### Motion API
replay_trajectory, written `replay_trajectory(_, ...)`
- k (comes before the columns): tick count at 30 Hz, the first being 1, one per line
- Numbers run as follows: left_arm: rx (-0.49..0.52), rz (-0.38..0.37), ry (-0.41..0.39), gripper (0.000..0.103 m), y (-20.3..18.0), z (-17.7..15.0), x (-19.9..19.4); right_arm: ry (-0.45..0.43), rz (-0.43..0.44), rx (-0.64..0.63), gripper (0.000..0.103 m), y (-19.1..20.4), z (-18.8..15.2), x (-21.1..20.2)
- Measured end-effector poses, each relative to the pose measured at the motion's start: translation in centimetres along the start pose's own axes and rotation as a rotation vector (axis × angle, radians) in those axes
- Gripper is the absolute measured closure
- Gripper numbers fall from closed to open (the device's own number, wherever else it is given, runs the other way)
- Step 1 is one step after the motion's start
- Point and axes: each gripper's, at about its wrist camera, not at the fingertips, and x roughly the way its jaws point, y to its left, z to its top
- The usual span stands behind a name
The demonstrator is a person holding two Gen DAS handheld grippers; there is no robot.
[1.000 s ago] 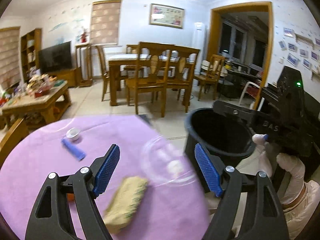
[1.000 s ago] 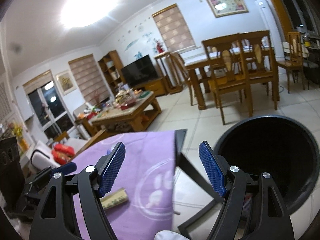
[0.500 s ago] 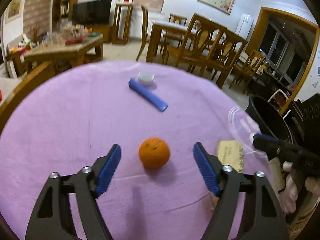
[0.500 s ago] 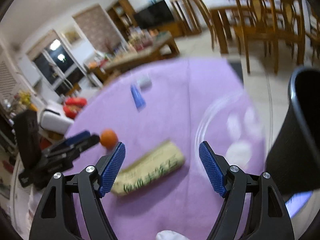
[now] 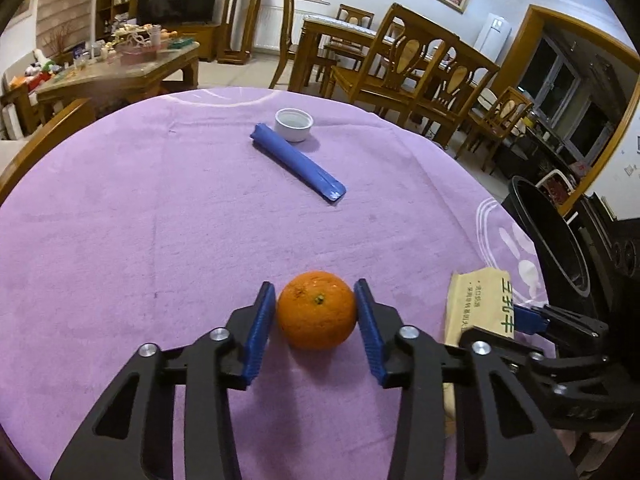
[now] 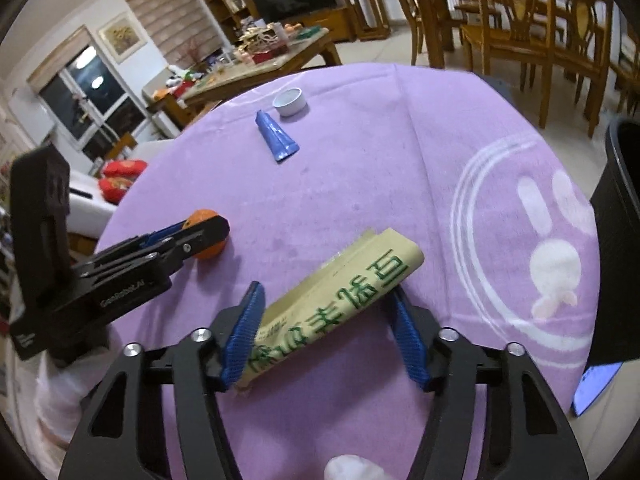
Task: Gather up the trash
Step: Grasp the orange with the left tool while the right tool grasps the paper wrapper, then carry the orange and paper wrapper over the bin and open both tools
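On the purple tablecloth (image 5: 140,220) an orange (image 5: 317,310) sits between the blue pads of my left gripper (image 5: 316,320), which touch both its sides; it also shows in the right wrist view (image 6: 202,220). My right gripper (image 6: 328,332) has closed around a yellowish paper packet with green print (image 6: 340,292), also visible in the left wrist view (image 5: 484,304); the left pad touches it, the right pad is partly hidden behind it. A blue tube (image 5: 298,168) and a white cap (image 5: 294,124) lie farther back.
A black trash bin (image 5: 556,240) stands off the table's right edge, also at the right edge of the right wrist view (image 6: 620,240). Wooden chairs (image 5: 400,68) and a cluttered coffee table (image 5: 120,64) stand beyond the table.
Both grippers swung from the bin down to the table. The left closed in around the orange; the right narrowed around the paper packet.
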Motion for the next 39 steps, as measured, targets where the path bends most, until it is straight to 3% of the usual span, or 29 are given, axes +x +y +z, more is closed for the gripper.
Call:
replay_trajectory(5, 0.018, 0.007, -0.014, 0.067, -0.5, -0.3, -0.2, -0.016, 0.018, -0.053, 0.085, 1.2, 0.3, 1.0)
replay_trajectory(9, 0.021, -0.003, -0.035, 0.067, -0.6, -0.4, -0.8, -0.049, 0.088, -0.037, 0.096, 0.1, 0.3, 0.0)
replay_trajectory(18, 0.070, -0.068, -0.142, 0.068, -3.6, 0.2, -3.8, -0.214, 0.103, 0.033, 0.096, -3.3, 0.4, -6.1)
replay_trajectory(28, 0.199, -0.161, -0.213, 0.068, -12.9, 1.6, -4.8, -0.520, -0.023, 0.103, 0.096, -11.2, 0.1, -16.0)
replay_trajectory(39, 0.300, -0.281, -0.243, 0.068, -23.5, 3.0, -1.9, -0.636, -0.132, 0.201, 0.096, -21.8, -1.7, -22.0)
